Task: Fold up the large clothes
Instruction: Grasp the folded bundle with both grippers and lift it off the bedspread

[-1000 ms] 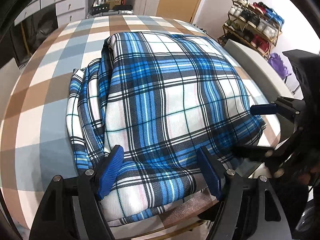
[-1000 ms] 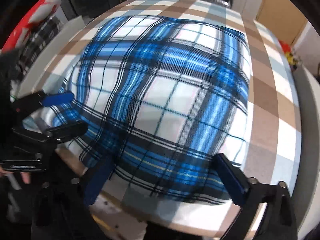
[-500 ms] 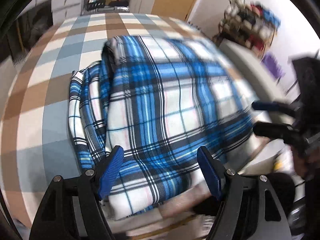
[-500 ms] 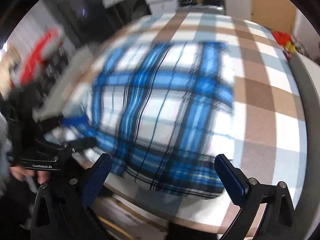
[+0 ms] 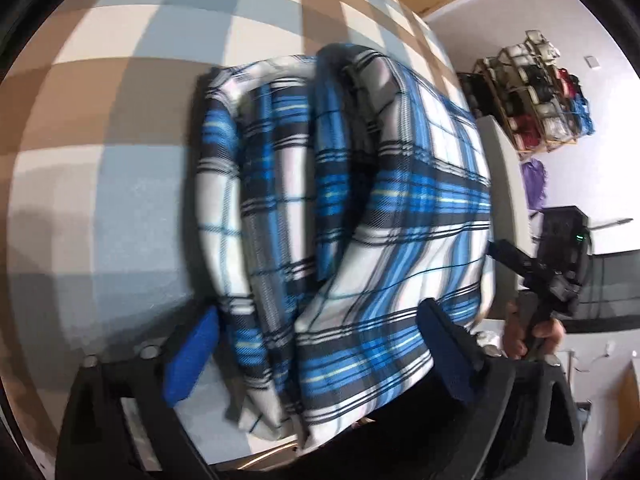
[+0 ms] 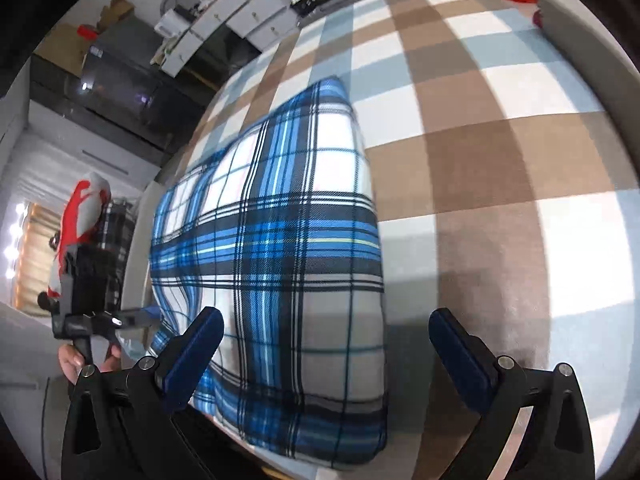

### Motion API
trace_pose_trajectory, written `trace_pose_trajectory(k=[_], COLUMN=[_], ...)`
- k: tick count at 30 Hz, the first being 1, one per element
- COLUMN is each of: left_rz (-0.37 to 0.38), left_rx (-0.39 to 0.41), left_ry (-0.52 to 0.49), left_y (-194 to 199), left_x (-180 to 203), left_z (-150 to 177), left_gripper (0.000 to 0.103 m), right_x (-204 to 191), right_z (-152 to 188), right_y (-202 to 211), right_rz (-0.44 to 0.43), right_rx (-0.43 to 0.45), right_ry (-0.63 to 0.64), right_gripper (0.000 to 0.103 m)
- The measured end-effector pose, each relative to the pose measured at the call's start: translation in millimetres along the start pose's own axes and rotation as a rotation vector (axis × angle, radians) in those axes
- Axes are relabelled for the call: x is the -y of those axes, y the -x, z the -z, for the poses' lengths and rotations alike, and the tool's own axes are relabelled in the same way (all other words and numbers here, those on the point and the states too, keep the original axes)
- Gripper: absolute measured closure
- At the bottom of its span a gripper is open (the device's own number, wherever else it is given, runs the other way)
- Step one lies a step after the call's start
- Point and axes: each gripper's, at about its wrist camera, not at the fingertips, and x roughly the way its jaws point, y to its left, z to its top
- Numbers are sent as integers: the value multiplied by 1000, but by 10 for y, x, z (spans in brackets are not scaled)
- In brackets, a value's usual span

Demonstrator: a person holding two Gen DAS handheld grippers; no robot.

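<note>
No legible text, label, brand, number or sign in either view.

- Left wrist view: the body of the right gripper [image 5: 560, 264] carries a small green lit mark, too small to read as a character.
- Right wrist view: the body of the left gripper [image 6: 132, 318] shows no readable lettering at this size.
- Shelf rack [image 5: 536, 100] against the wall: its stacked items show no readable print.
- White drawer units [image 6: 240, 16]: fronts without readable marking.
</note>
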Motion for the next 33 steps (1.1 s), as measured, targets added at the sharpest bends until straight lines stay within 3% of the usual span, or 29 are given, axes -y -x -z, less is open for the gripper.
trace_pose_trajectory(k=[5, 7, 12, 16, 17, 22, 24, 26, 29, 31, 32, 33], left_rz=[4, 50, 200, 199, 181, 150, 134, 108, 139, 167, 176, 191], left_rx=[-52, -58, -58, -52, -59, -106, -123, -119, -109, -100, -98, -91], left_ry=[6, 15, 82, -23, -35, -3, -33, -62, -52, -56, -62, -62], left_y=[-105, -144, -182, -77, -95, -180, -217, -213, -233, -255, -263, -229], left_x=[92, 121, 83, 178, 193, 84, 150, 194, 184, 187, 212, 192], left_z=[-156, -245, -294, -242, -250, -336, -345, -316, -283, -255, -247, -209], left_gripper=[2, 2, 4, 20, 25, 27, 27, 27, 27, 30, 43, 50], right_x=[-54, -47, -85, -71, -72, -28, -79, -119, -128, -110, -75, -44], right_z=[-97, -135, -122, -17, -23, -77, -122, -164, -194, -166, -152, -118], right_y=[-110, -143, -184, -35, -39, -177, -191, -216, -275, -296, -263, -241], right_rz=[9, -18, -178, -350, -336, -160, -129, -117, -166, -242, -292, -370], right_rx=[-21, -28, -70, -128, -131, -122, -120, -117, -108, -97, -89, -77], right_ry=[53, 51, 51, 85, 89, 58, 64, 64, 48, 27, 13, -11], right_gripper=[0, 0, 11, 15, 15, 20, 20, 19, 22, 38, 46, 58])
